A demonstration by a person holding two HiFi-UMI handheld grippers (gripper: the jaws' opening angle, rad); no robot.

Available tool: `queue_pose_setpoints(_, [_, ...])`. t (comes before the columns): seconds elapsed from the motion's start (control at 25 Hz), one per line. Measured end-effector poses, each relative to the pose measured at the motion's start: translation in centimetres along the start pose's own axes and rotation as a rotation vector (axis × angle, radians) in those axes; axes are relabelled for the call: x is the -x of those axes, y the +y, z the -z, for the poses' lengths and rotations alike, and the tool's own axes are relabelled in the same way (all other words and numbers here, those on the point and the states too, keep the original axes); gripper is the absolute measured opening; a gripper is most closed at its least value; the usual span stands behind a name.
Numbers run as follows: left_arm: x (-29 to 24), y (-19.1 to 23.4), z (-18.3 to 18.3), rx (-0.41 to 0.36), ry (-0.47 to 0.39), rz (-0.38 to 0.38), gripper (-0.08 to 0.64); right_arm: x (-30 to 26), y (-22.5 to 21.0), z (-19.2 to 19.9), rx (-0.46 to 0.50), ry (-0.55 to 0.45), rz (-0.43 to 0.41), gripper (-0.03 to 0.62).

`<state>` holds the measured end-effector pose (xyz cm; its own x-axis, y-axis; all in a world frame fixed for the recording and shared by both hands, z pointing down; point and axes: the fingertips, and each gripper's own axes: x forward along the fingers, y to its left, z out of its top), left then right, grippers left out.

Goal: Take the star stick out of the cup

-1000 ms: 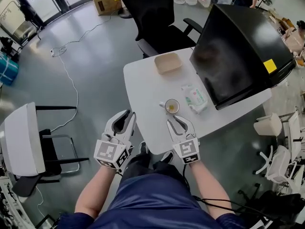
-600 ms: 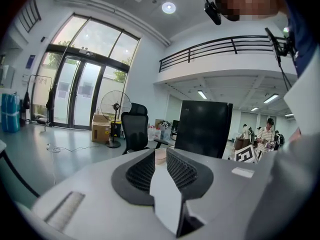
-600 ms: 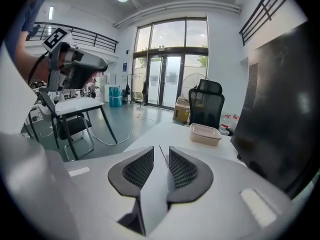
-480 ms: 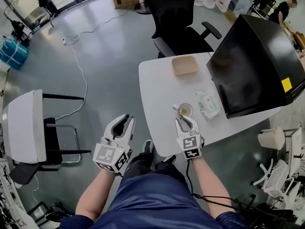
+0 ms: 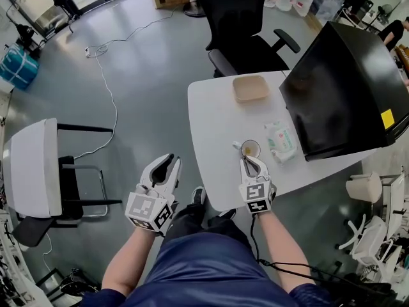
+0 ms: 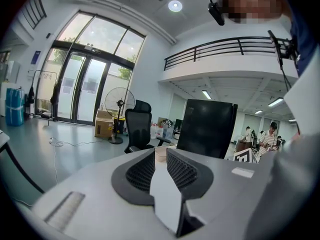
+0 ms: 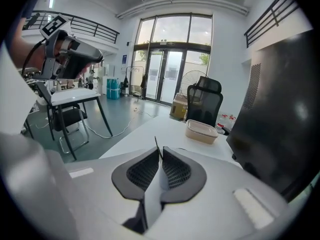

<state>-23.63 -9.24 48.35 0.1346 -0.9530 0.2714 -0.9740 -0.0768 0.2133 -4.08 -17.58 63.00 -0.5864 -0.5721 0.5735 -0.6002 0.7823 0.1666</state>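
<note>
A small clear cup [image 5: 250, 148] stands near the front edge of the white table [image 5: 211, 120]. My right gripper [image 5: 249, 161] sits just in front of the cup, jaws together. In the right gripper view a thin dark stick [image 7: 157, 146] pokes up from between the pads of that gripper [image 7: 160, 152], which is shut on it; the cup is hidden below. A small pale end [image 5: 236, 144] shows left of the cup's rim. My left gripper [image 5: 167, 159] hangs off the table's left side, slightly open and holding nothing [image 6: 160, 153].
A beige lidded container [image 5: 249, 88] lies at the table's far side, a wipes pack [image 5: 281, 141] right of the cup. A big black monitor [image 5: 345, 88] covers the table's right part. A black office chair [image 5: 239, 18] stands behind, a white chair [image 5: 29, 171] at left.
My right gripper has moved forward to the cup and gone from open to shut on the stick. The left gripper has stayed in place.
</note>
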Motion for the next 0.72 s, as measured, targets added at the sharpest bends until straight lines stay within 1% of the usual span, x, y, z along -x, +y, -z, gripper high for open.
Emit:
queue_pose_setpoints(0.16, [-0.7, -0.7, -0.2, -0.003, 0.002, 0.018, 0.072, 0.5, -0.8, -0.8, -0.009, -0.028, 0.023, 0.014])
queue_pose_setpoints(0.36, [-1.4, -1.6, -0.4, -0.01, 0.002, 0.043, 0.072, 1.5, -2.1, -1.5, -0.059, -0.056, 0.05, 0.014])
queue_pose_setpoints(0.56, [-2.0, -2.5, -0.6, -0.016, 0.004, 0.067, 0.072, 2.8, -3.9, -2.3, -0.147, -0.087, 0.079, 0.014])
queue_pose_setpoints(0.72, [-2.6, -3.3, -1.0, -0.021, 0.003, 0.091, 0.072, 4.3, -5.3, -3.2, -0.241, -0.131, 0.091, 0.014])
